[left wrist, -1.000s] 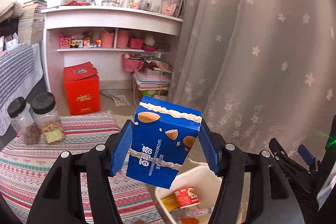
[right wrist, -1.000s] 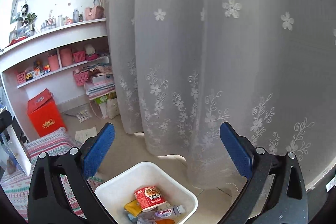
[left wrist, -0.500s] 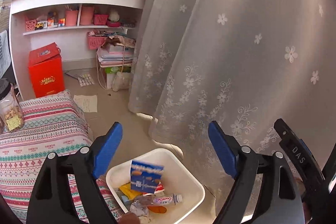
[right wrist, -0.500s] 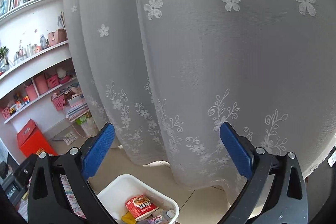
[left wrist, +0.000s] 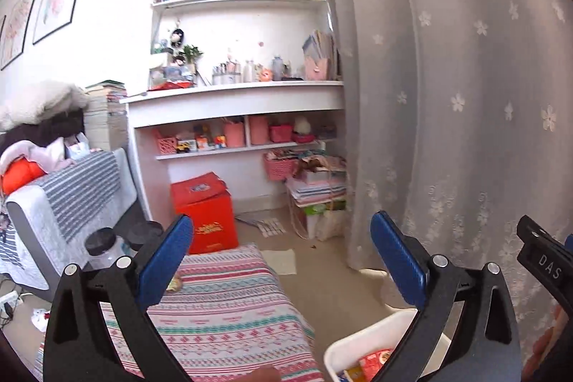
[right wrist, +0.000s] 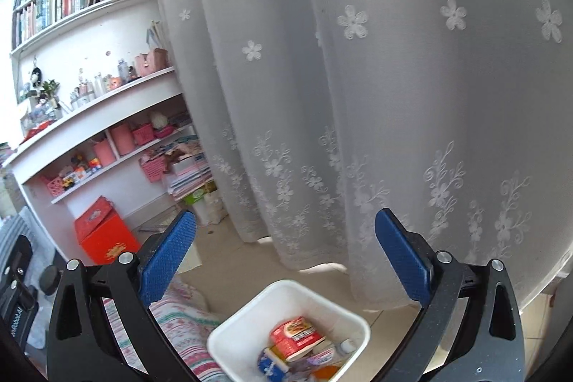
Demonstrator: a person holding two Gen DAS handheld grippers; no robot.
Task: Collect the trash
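Left gripper: the left gripper is hovering above the striped cloth, its blue pads opening wide with nothing between them.

Right gripper: the right gripper is hanging over the bin, jaws spread apart and empty.

Bin: the white bin is sitting on the floor just beside the near right corner of the striped cloth, close to the flowered curtain.

Trash: a red carton, a blue packet and other wrappers are lying inside the bin; the rest is too jumbled to name.

Step in hand: the person is probably looking for the next piece of trash.

Doing it well: the left gripper is best swung toward the far left edge of the cloth, where a small scrap is lying, and lowered with its jaws wide.

Care: two dark-lidded jars are standing at that edge, likely not trash, so the approach should be skirting them.
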